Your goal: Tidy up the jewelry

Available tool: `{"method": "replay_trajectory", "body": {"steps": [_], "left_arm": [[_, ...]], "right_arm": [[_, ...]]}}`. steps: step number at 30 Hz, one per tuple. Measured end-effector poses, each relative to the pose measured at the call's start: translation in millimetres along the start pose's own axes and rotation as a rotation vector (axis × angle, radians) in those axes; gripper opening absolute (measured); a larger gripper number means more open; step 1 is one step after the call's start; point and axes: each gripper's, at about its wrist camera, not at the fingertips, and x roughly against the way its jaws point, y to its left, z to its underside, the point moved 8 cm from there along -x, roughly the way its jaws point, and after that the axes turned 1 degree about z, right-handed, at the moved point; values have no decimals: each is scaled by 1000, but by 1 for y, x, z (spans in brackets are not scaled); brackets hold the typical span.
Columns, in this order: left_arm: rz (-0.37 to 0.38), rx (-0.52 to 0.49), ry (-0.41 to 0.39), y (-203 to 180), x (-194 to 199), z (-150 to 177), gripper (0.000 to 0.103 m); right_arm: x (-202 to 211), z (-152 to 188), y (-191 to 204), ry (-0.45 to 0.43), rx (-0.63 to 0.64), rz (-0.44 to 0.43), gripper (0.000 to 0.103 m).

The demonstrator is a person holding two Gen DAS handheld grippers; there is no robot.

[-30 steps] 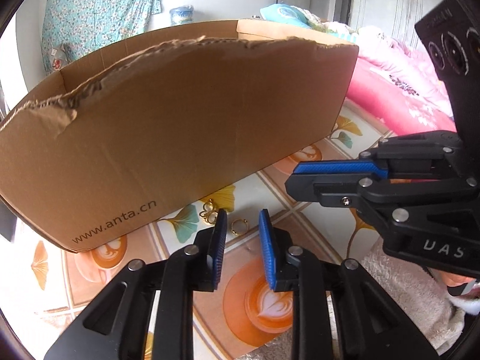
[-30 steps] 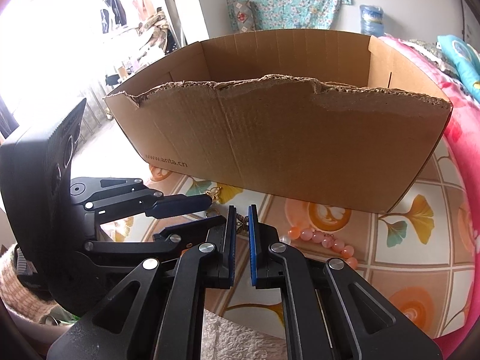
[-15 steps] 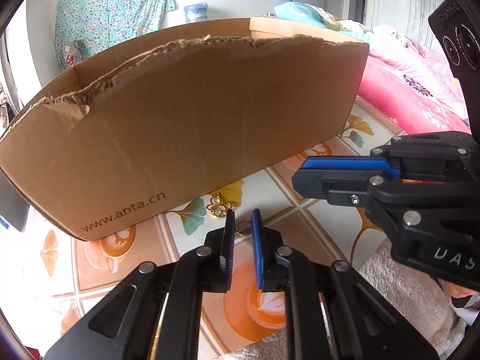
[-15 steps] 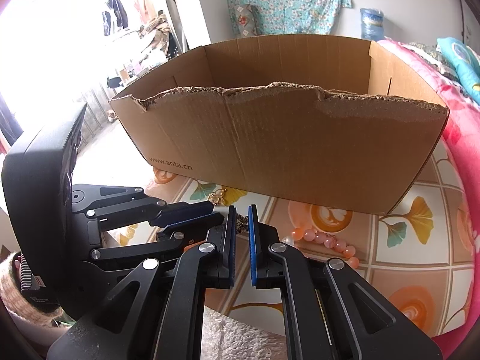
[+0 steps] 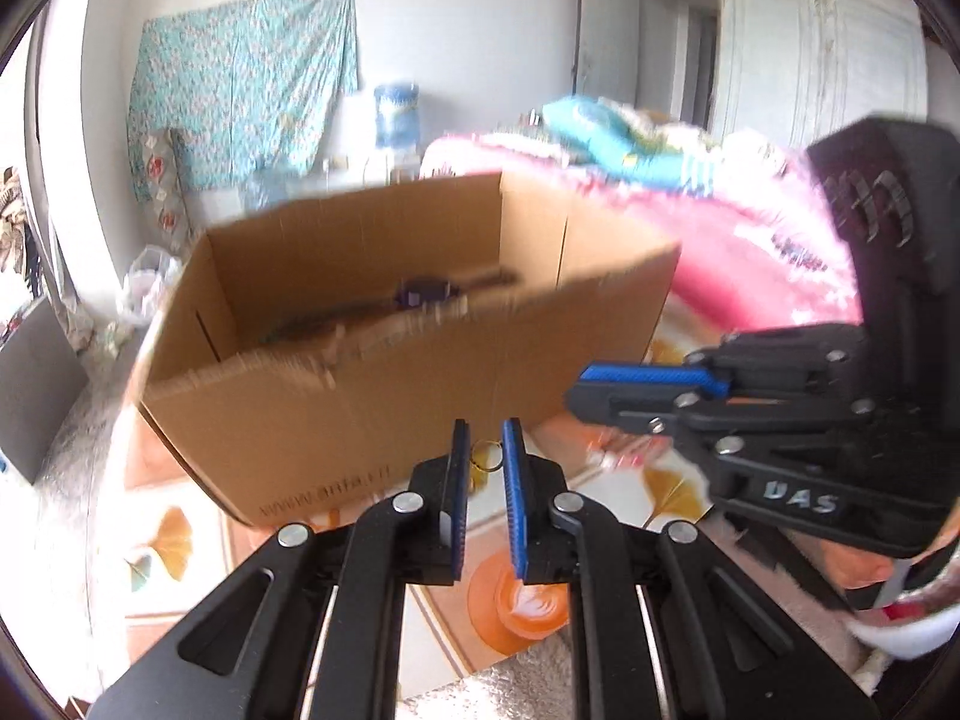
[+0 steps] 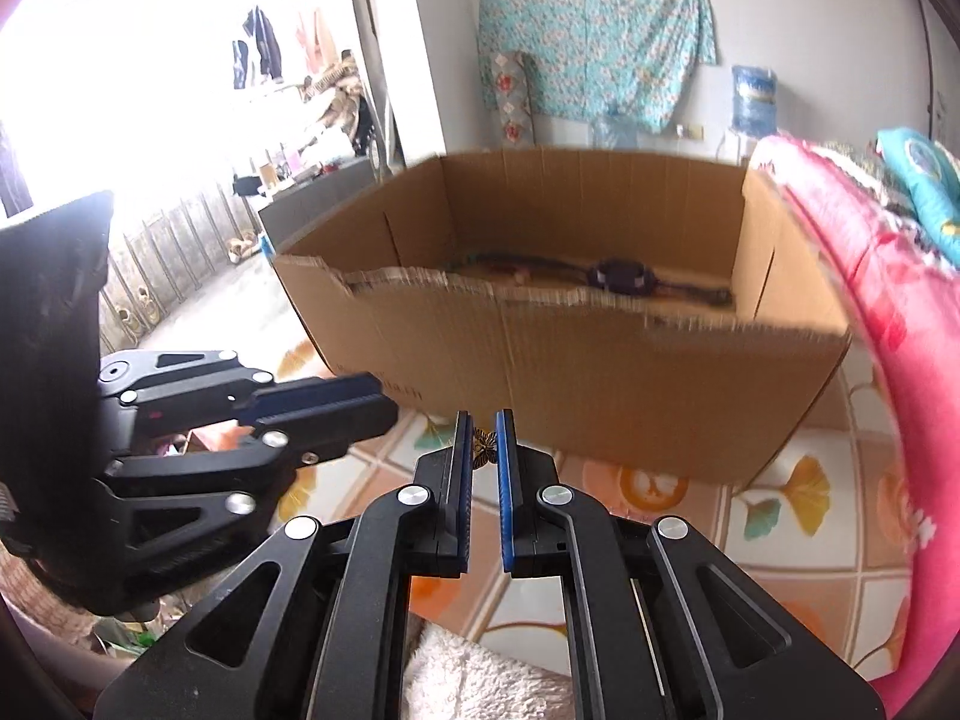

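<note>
left gripper point(image 5: 485, 459) clamps a small gold ring point(image 5: 487, 457), right gripper point(image 6: 485, 441) pinches a gold butterfly charm point(image 6: 485, 443); torn brown cardboard box point(image 6: 600, 384) sits straight ahead, below both.

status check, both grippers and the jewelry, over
Left gripper shut on gold ring. Right gripper shut on butterfly charm. Cardboard box ahead, torn near wall between grippers and its inside.

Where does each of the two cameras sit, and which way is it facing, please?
Left wrist: on the left gripper, which pinches a gold ring, looking at the cardboard box; the right gripper shows.
Right wrist: on the right gripper, which pinches a butterfly charm, looking the same way; the left gripper shows.
Shared: box.
</note>
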Motion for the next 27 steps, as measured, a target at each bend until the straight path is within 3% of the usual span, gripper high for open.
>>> {"method": "replay_trajectory", "body": {"steps": [4, 8, 17, 23, 27], "left_arm": [[18, 0, -89, 6, 24, -34, 11], [6, 24, -98, 20, 14, -63, 11], [-17, 103, 50, 57, -66, -98, 11], [-59, 132, 85, 67, -87, -108, 11], [-79, 135, 78, 69, -87, -109, 24]], "right_arm": [[16, -31, 2, -85, 25, -6, 6], [11, -60, -8, -125, 19, 11, 6], [-44, -97, -58, -40, -96, 65, 6], [-63, -94, -70, 6, -151, 85, 10], [-59, -95, -66, -9, -144, 89, 18]]}}
